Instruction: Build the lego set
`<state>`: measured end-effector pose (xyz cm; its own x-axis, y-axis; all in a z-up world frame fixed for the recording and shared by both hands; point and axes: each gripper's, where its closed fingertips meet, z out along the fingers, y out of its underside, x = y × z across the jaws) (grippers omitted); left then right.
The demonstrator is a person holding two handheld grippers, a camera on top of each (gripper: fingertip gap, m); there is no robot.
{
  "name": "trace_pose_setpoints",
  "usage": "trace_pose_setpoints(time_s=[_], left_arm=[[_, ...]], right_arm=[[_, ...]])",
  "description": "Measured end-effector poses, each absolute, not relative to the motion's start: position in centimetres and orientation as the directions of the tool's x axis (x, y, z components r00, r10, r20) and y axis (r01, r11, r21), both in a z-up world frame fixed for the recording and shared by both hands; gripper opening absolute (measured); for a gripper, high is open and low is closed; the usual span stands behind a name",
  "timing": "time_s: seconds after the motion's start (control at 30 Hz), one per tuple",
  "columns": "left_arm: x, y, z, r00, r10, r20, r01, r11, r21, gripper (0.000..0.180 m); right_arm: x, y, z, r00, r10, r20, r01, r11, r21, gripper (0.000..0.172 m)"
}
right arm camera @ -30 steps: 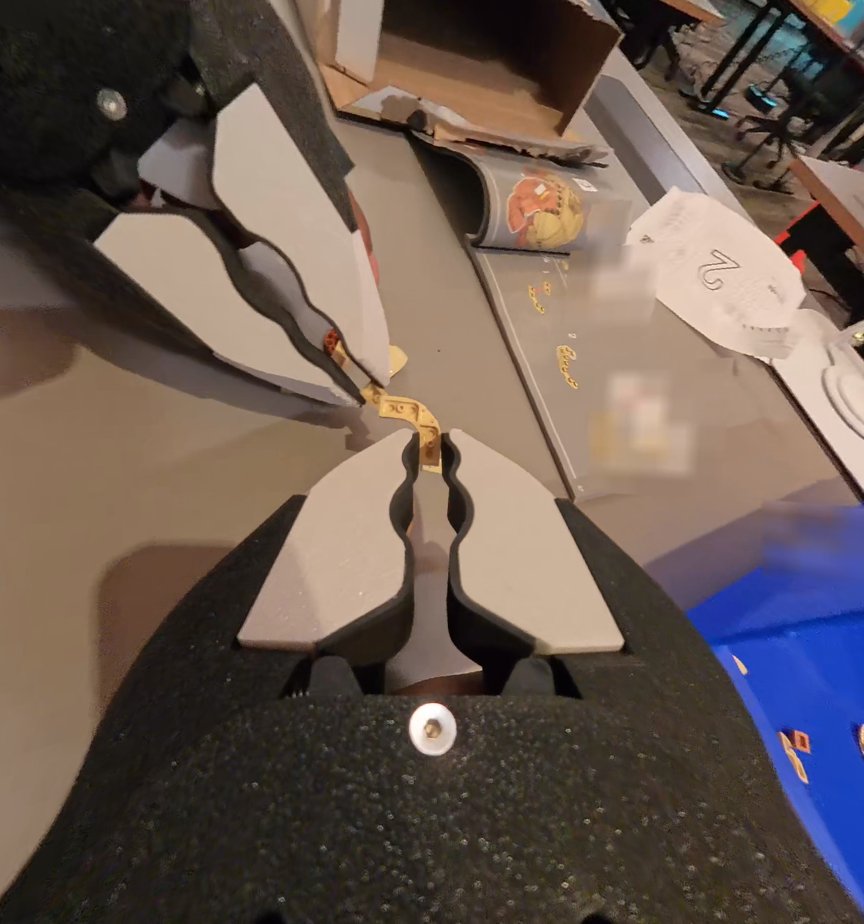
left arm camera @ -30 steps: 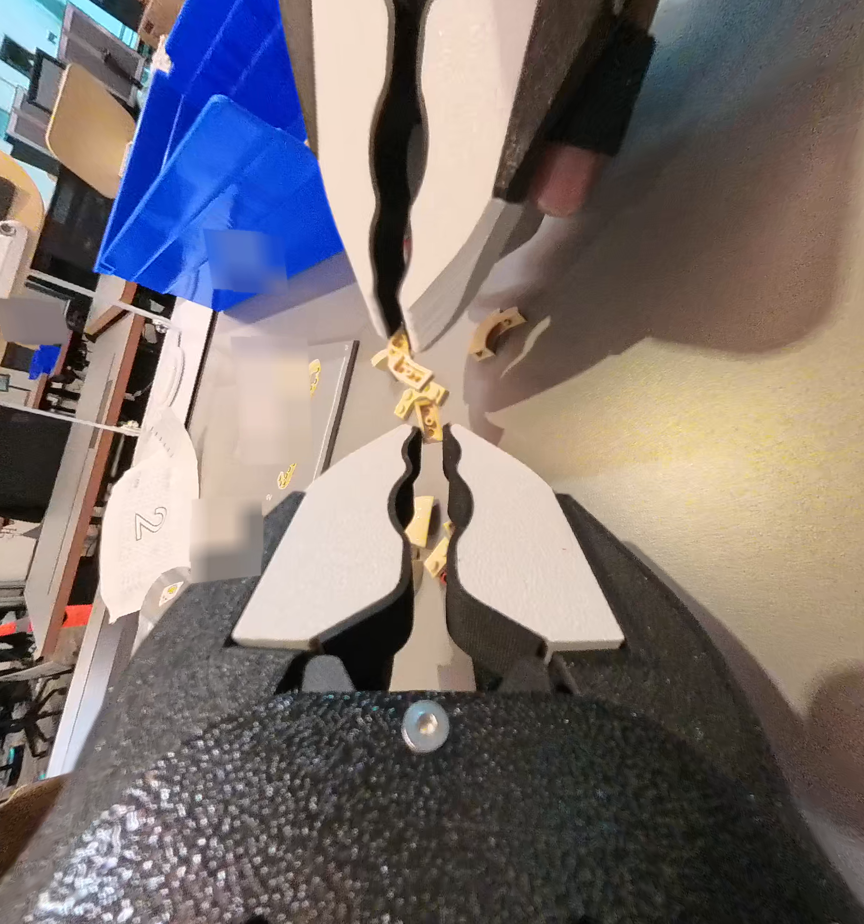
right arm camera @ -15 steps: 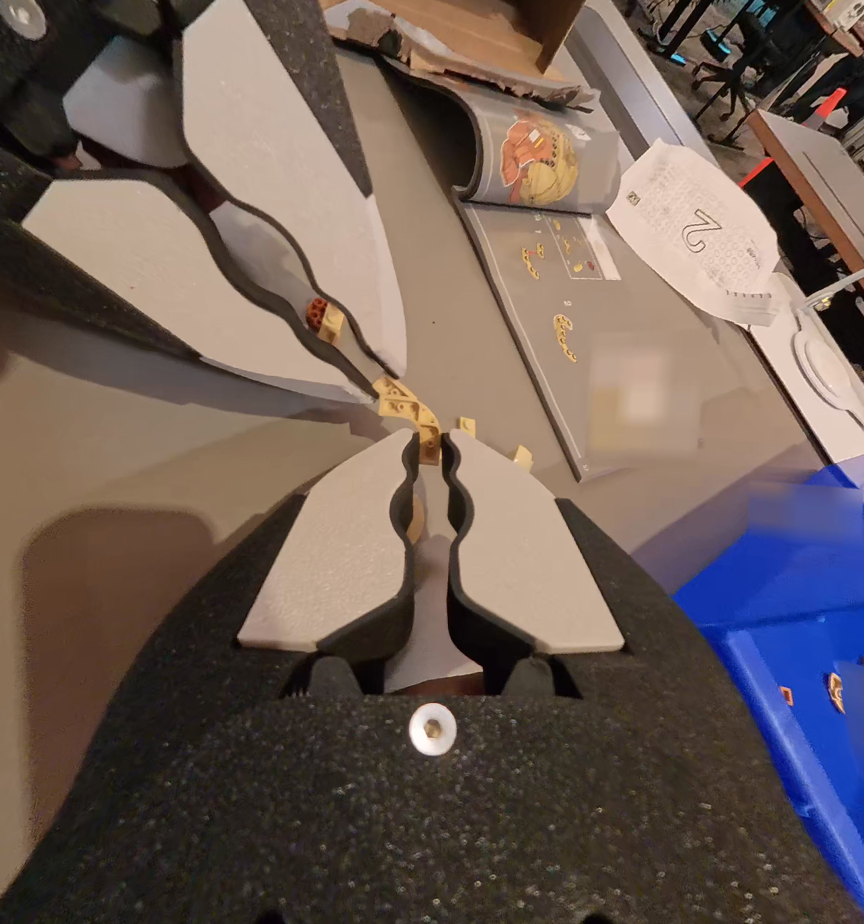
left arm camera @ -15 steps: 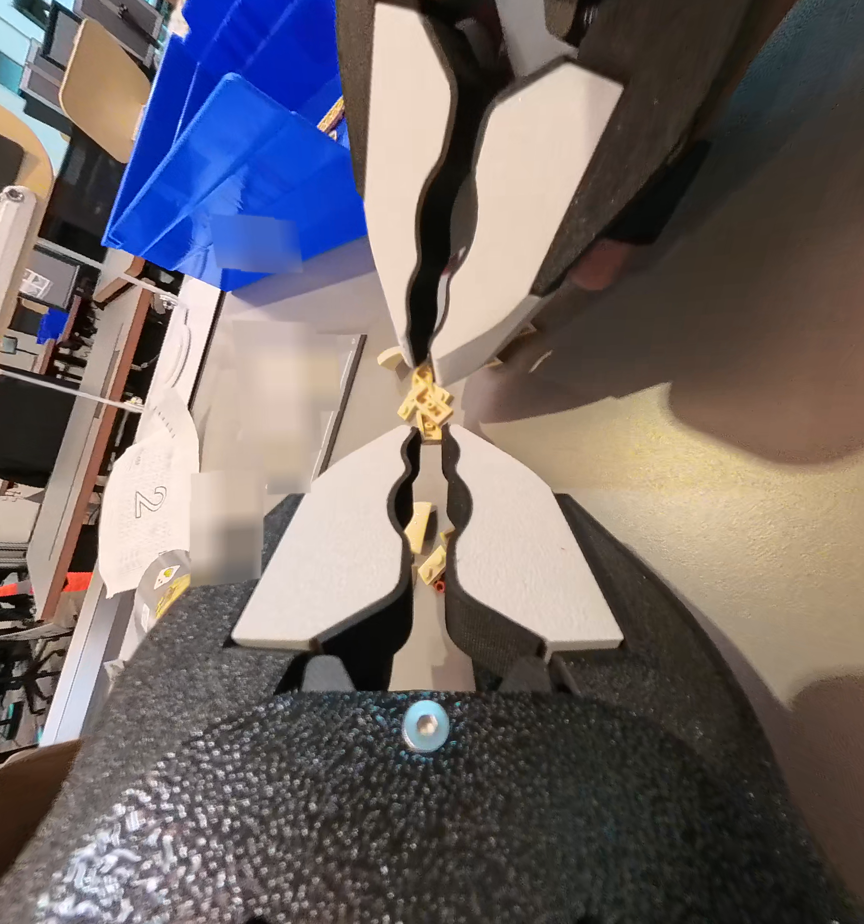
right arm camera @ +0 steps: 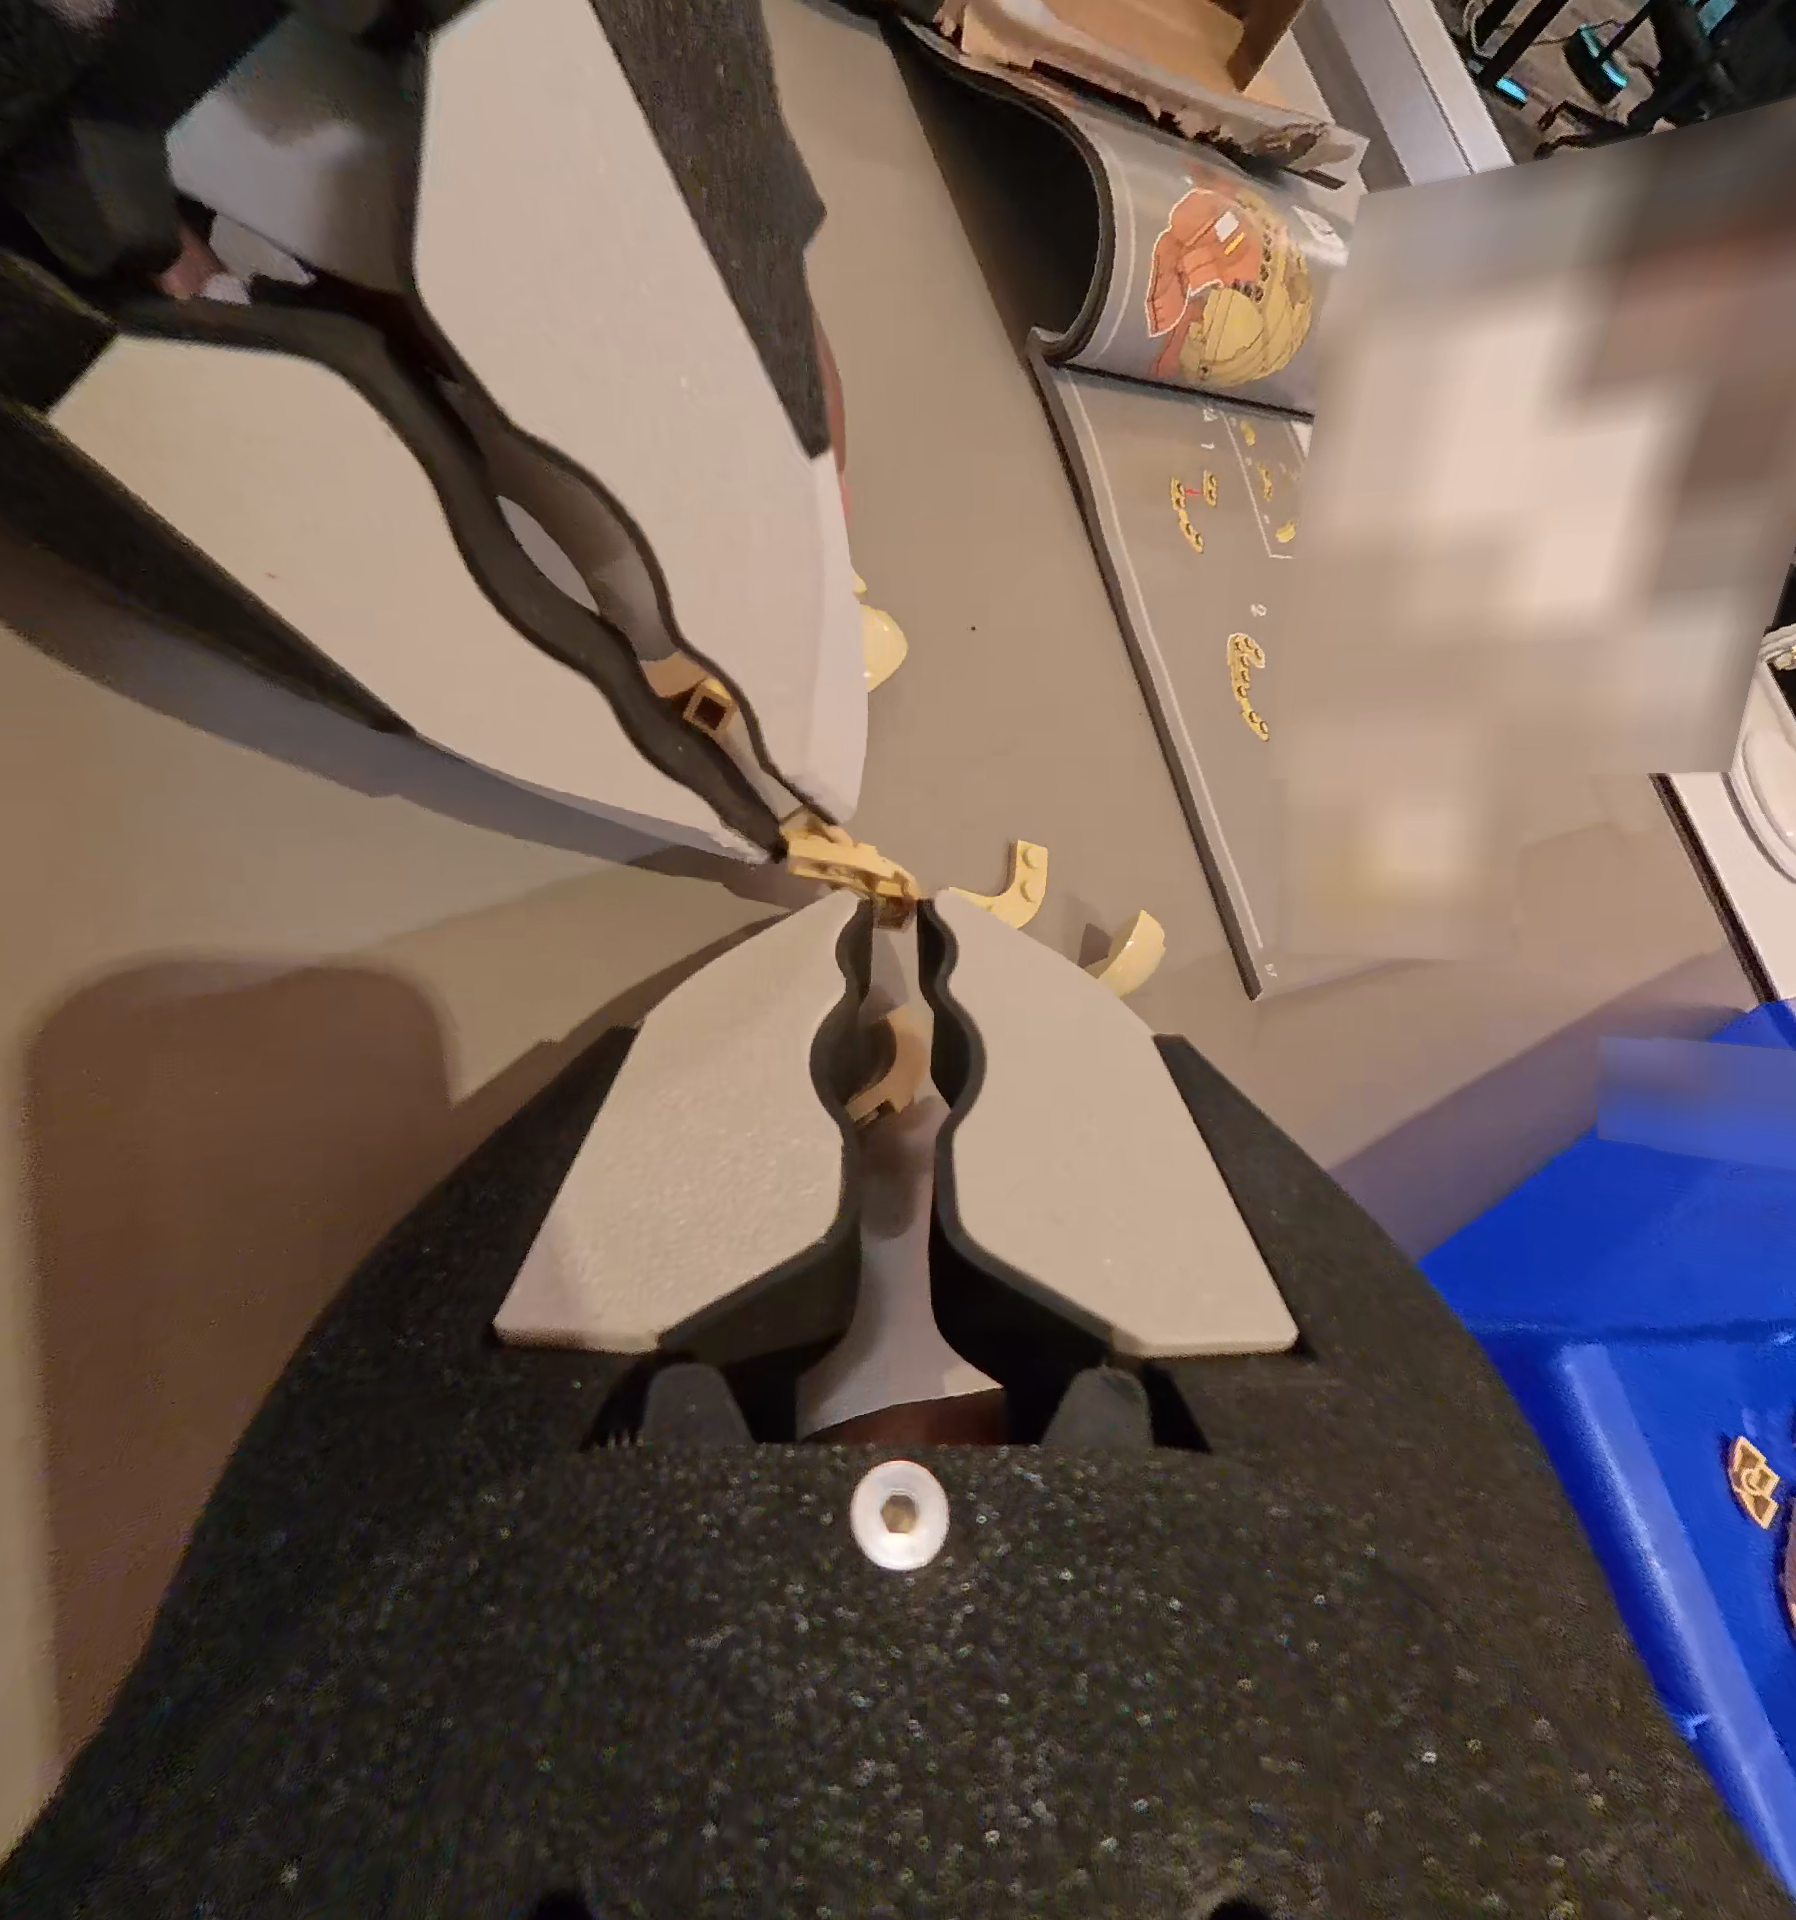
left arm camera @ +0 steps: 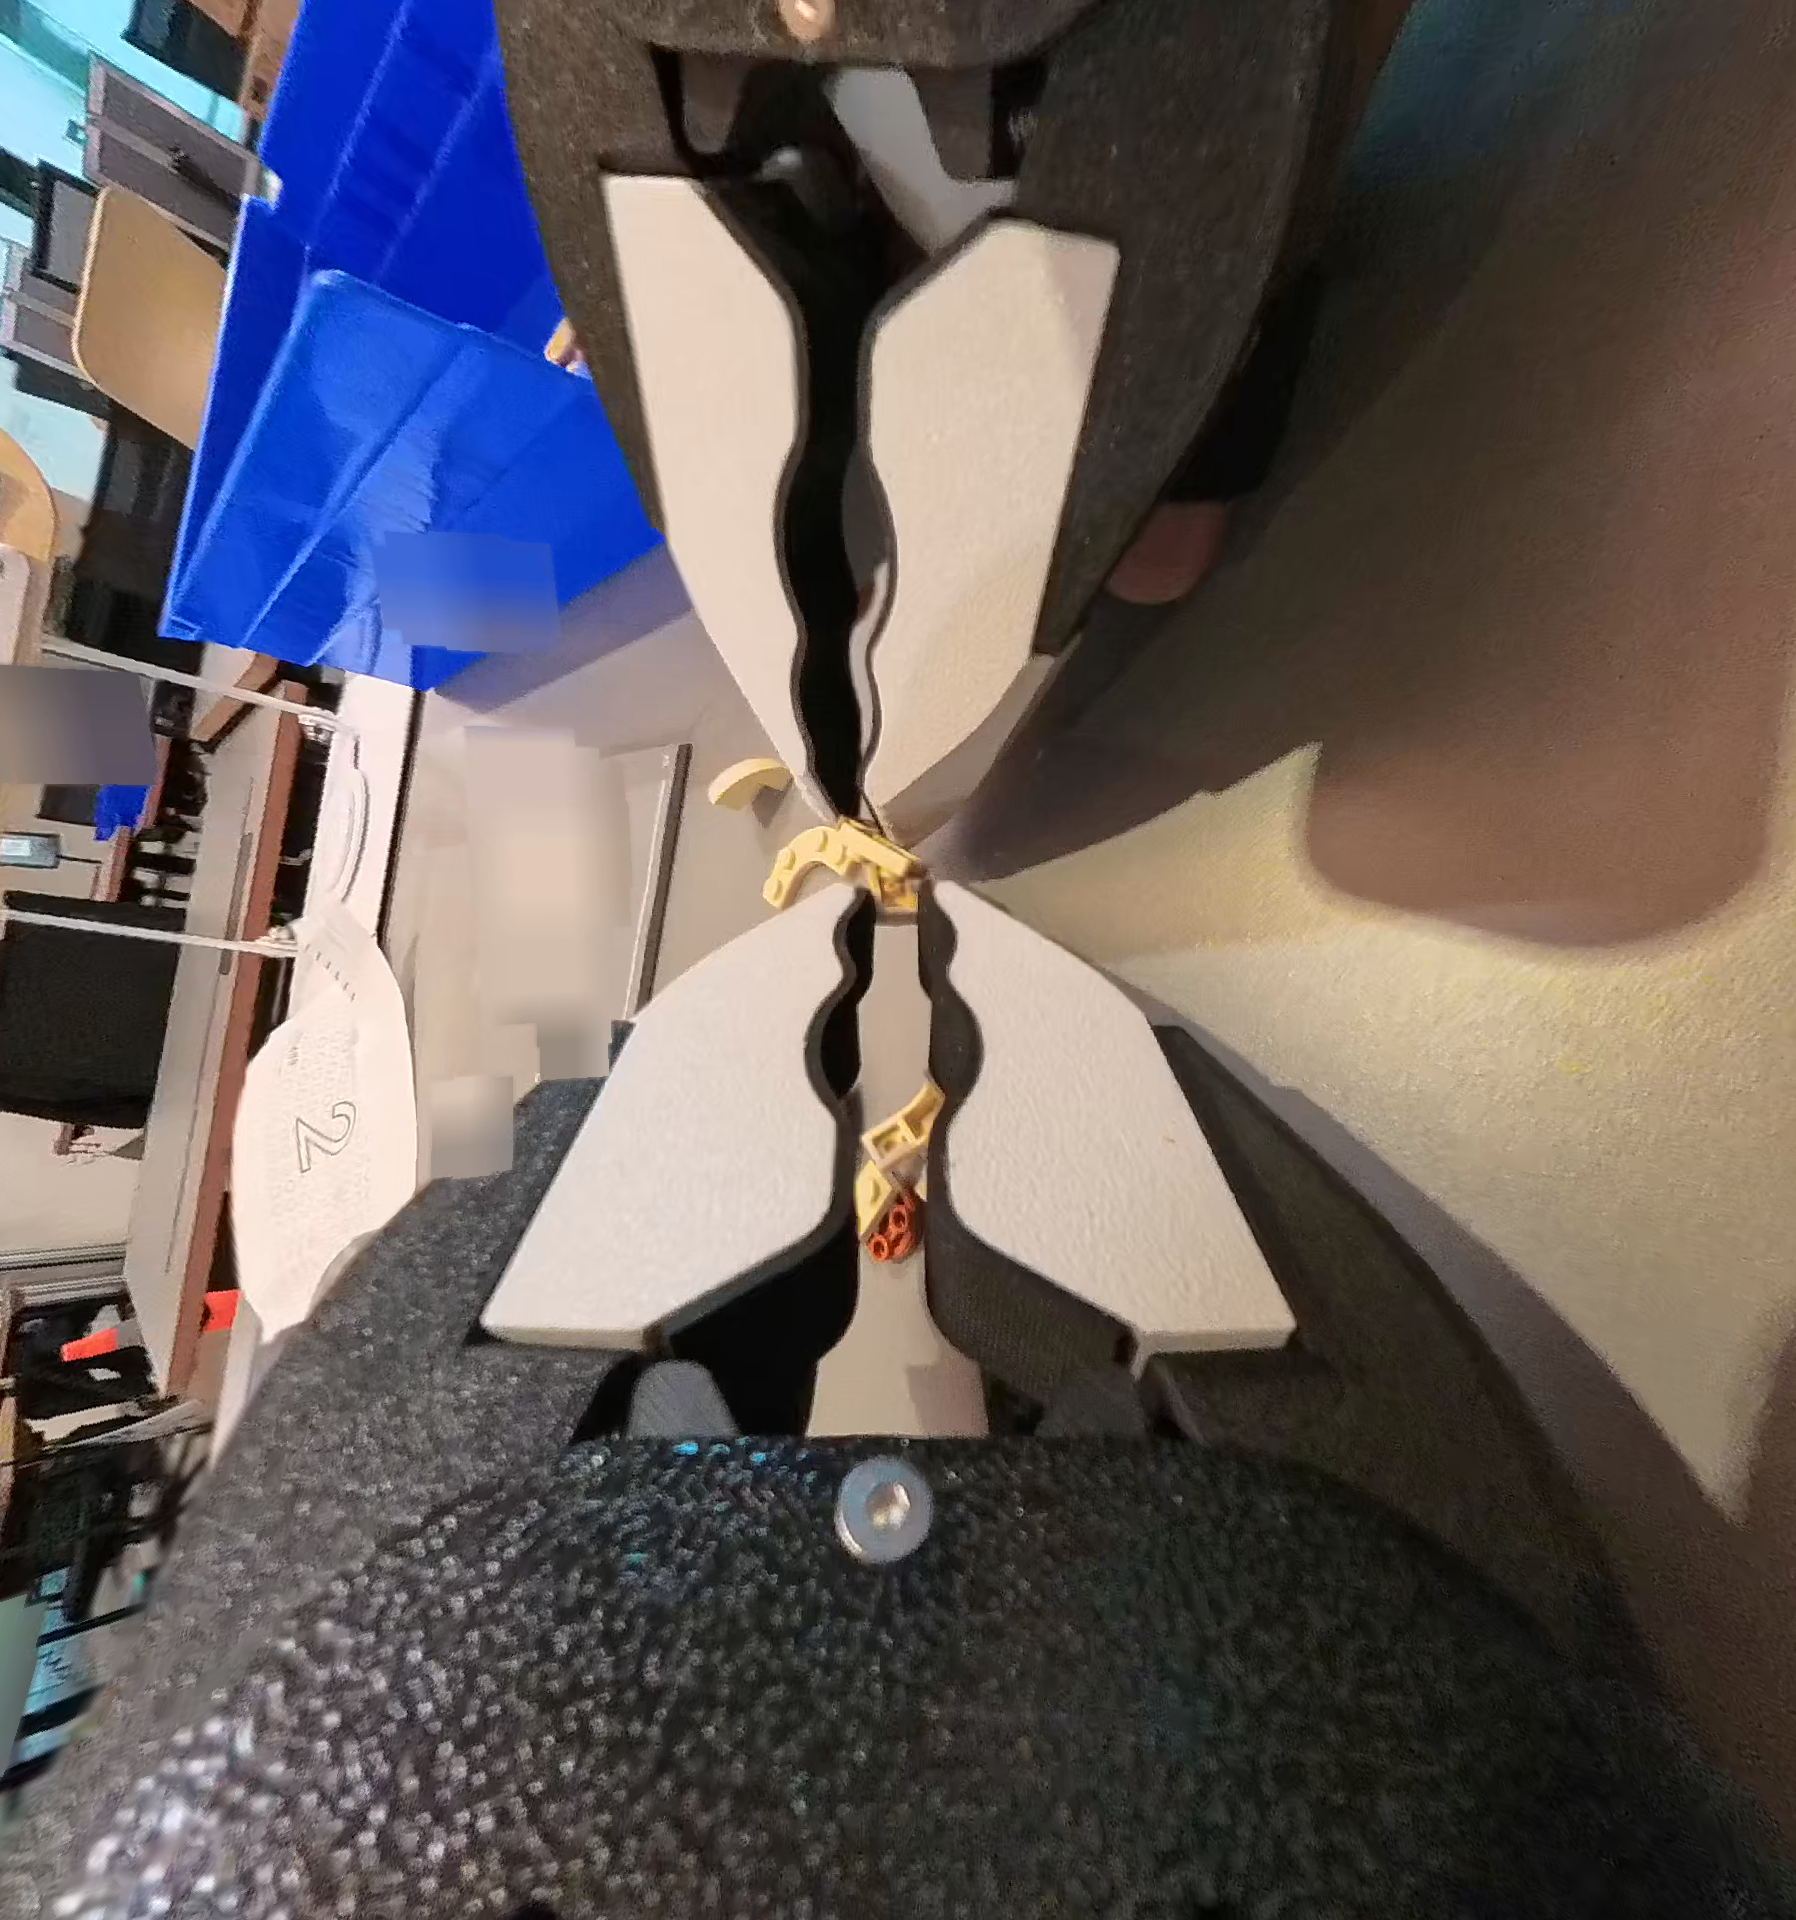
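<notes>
We see the left hand-held gripper (left arm camera: 889,902) and the right hand-held gripper (right arm camera: 889,909) meeting tip to tip above the grey table (right arm camera: 987,540). Each is clenched on an end of a small tan brick assembly (left arm camera: 840,854), which bridges the two sets of tips; the left one pinches a small tan piece at its end, the right one the adjoining piece. The curved arm of the assembly juts out to the left of the left gripper's tips. Exactly where one piece ends and the next begins is hard for us to make out.

Just right of the right gripper's tips, two loose cream curved bricks (right arm camera: 1019,883) lie on the table, and farther right an open instruction booklet (right arm camera: 1226,582). Blue bins (right arm camera: 1642,1309) stand at the lower right of that gripper, with a few tan pieces inside. Below the left gripper's fingers, more tan bricks and a small reddish one (left arm camera: 892,1238) lie on the table.
</notes>
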<state>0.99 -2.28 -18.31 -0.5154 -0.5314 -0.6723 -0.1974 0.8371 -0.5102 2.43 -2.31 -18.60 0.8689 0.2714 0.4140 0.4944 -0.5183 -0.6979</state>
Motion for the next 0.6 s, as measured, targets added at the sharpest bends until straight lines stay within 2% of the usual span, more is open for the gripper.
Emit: trace_pose_setpoints(time_s=[0.1, 0.17, 0.43, 0.6], left_arm=[[0.7, -2.1, -19.3, -0.550, -0.454, -0.701, -0.184, 0.885, -0.428, 0.008], [0.6, -2.0, -19.4, -0.552, -0.435, -0.711, -0.171, 0.894, -0.415, 0.008], [0.3, -2.0, -18.1, -0.559, -0.561, -0.611, -0.176, 0.800, -0.574, 0.023], [1.0, -2.5, -14.7, -0.449, -0.664, -0.599, -0.104, 0.704, -0.703, 0.022]], right_arm=[[2.4, -2.4, -18.5, 0.877, 0.281, 0.390, 0.481, -0.513, -0.711, 0.008], [2.4, -2.4, -18.3, 0.877, 0.289, 0.384, 0.481, -0.500, -0.720, 0.008], [2.8, -1.9, -15.5, 0.892, 0.197, 0.406, 0.451, -0.370, -0.812, 0.008], [3.1, -1.8, -14.4, 0.889, 0.109, 0.445, 0.455, -0.330, -0.827, 0.008]])
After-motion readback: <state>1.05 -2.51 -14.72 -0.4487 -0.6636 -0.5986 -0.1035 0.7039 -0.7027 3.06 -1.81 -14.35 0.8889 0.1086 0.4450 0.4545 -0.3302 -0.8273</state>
